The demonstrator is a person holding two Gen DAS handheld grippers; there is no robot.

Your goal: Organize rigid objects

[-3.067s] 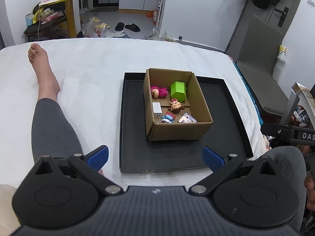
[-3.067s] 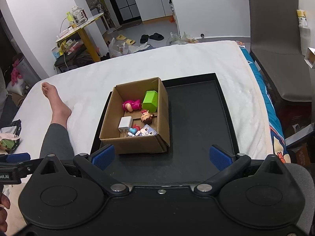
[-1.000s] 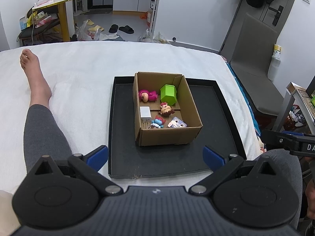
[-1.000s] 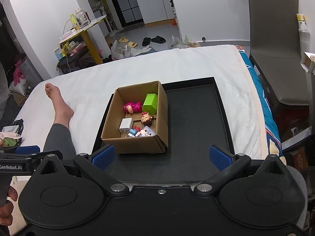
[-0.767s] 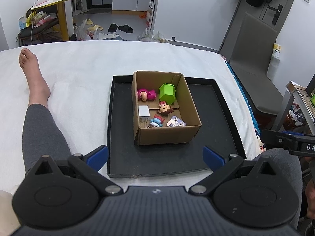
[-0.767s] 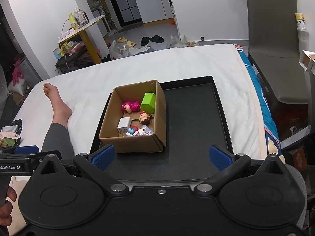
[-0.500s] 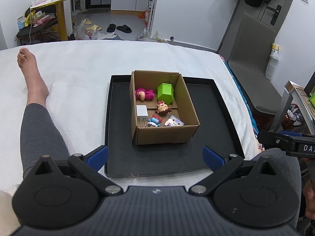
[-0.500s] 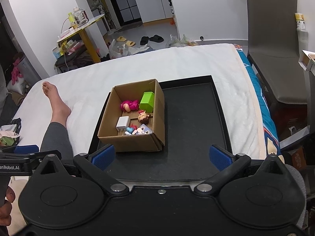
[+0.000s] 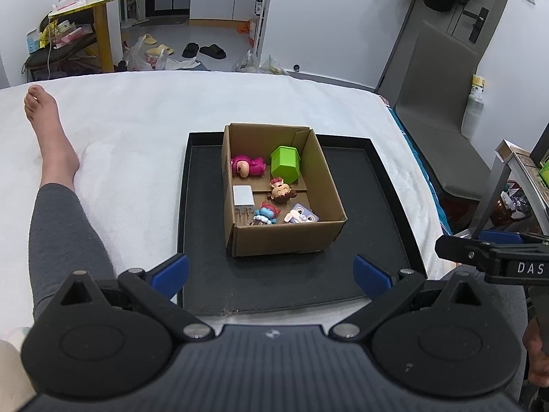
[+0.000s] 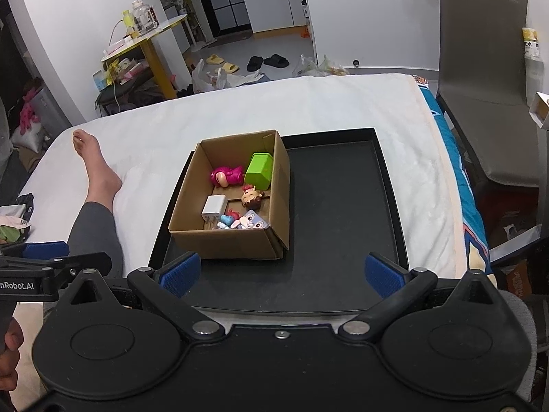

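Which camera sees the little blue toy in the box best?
The left wrist view: the blue toy shows whole beside the white charger. In the right wrist view, the cardboard box front wall hides its lower part.

A brown cardboard box (image 9: 284, 237) sits on a black tray (image 9: 363, 274) over a white bed (image 9: 137, 110). Inside the box: a magenta-pink figure (image 9: 247, 166) at 11 o'clock, a lime-green block (image 9: 285, 164) at 1 o'clock, a white charger (image 9: 243, 196) at 9 o'clock, a brown-haired doll head (image 9: 281, 191) at centre, a blue-and-red figure (image 9: 267, 213) at 6 o'clock, and a lilac figure (image 9: 301, 215) at 5 o'clock. Both grippers are black with blue pads (image 9: 171, 271).
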